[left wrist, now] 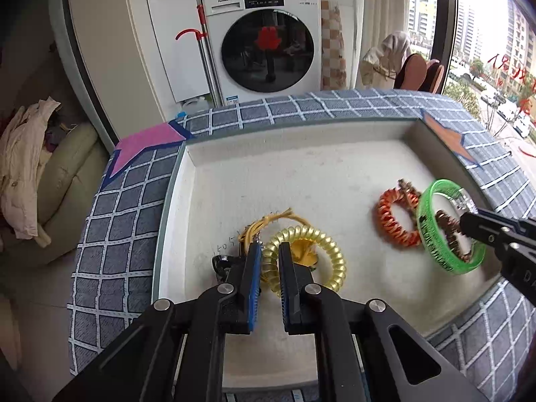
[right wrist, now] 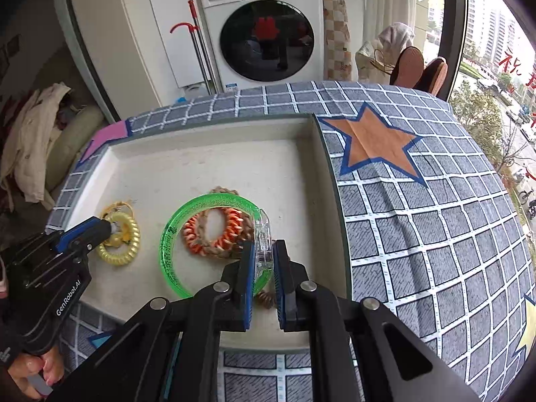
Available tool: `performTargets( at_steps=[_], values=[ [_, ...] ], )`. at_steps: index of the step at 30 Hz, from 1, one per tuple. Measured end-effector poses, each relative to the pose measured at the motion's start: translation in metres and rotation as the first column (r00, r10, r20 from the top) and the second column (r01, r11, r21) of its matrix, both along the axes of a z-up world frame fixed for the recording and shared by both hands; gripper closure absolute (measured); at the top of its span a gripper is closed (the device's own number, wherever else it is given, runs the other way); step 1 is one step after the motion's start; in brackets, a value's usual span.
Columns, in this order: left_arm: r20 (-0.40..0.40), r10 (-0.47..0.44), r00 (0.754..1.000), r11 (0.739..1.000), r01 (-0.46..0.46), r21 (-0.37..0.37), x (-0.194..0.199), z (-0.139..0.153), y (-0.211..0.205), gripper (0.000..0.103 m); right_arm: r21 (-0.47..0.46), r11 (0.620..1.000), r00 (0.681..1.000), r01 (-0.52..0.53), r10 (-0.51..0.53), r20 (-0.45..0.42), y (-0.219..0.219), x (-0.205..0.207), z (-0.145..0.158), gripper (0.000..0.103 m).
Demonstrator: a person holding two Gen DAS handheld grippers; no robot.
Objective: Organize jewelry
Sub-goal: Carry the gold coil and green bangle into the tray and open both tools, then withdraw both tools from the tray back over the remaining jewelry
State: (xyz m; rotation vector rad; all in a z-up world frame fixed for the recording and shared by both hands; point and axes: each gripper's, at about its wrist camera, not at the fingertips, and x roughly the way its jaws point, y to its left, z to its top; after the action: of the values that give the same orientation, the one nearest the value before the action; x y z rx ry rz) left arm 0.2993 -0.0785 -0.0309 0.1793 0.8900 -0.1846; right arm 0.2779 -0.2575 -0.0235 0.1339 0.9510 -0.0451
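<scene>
Right wrist view: right gripper [right wrist: 264, 254] pinches green bangle [right wrist: 174, 231]; left gripper [right wrist: 112, 227], marked "GenRobot.AI", grips yellow coil [right wrist: 129, 251].

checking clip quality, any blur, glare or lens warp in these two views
Left wrist view: the orange bracelet and green bangle are motion-smeared, windows at right blown out. Right wrist view: sharp, though fisheye bends the tray rim and checked cloth.

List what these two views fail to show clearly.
- Brown coil: right wrist view, mostly hidden behind the right hand-held gripper.
- Green bangle: left wrist view, motion-blurred, lettering unreadable.
- Dark object: left wrist view, hidden behind the left hand-held gripper.
</scene>
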Motion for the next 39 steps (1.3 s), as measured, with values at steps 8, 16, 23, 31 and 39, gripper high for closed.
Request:
performTargets(
  at_steps=[8,16,23,31,39],
  values=[
    [0.012,0.006,1.0,0.998,-0.007,0.063,0.001,-0.01,-0.003,0.072,0.005,1.0,1.0,0.003,-0.003,-0.009,-0.003,-0.001,-0.007,0.089],
    [0.014,0.009,1.0,0.997,-0.01,0.08,-0.003,-0.009,-0.007,0.072,0.059,0.998,0.999,0.005,-0.007,0.033,-0.006,-0.007,0.005,0.049],
    [0.032,0.009,0.999,0.997,-0.011,0.077,-0.008,-0.003,-0.007,0.071,0.096,0.995,0.996,0.007,-0.016,0.091,-0.008,-0.027,0.025,0.042],
    [0.026,0.032,0.999,0.999,-0.033,0.034,-0.007,0.005,-0.002,0.062,0.139,0.99,0.995,0.006,-0.021,0.102,-0.013,-0.052,0.034,0.038],
    [0.09,0.067,0.994,0.998,-0.067,-0.004,-0.024,0.03,0.004,0.0,0.178,0.984,0.995,-0.007,-0.011,0.1,-0.016,-0.075,0.037,0.03]
  ],
)
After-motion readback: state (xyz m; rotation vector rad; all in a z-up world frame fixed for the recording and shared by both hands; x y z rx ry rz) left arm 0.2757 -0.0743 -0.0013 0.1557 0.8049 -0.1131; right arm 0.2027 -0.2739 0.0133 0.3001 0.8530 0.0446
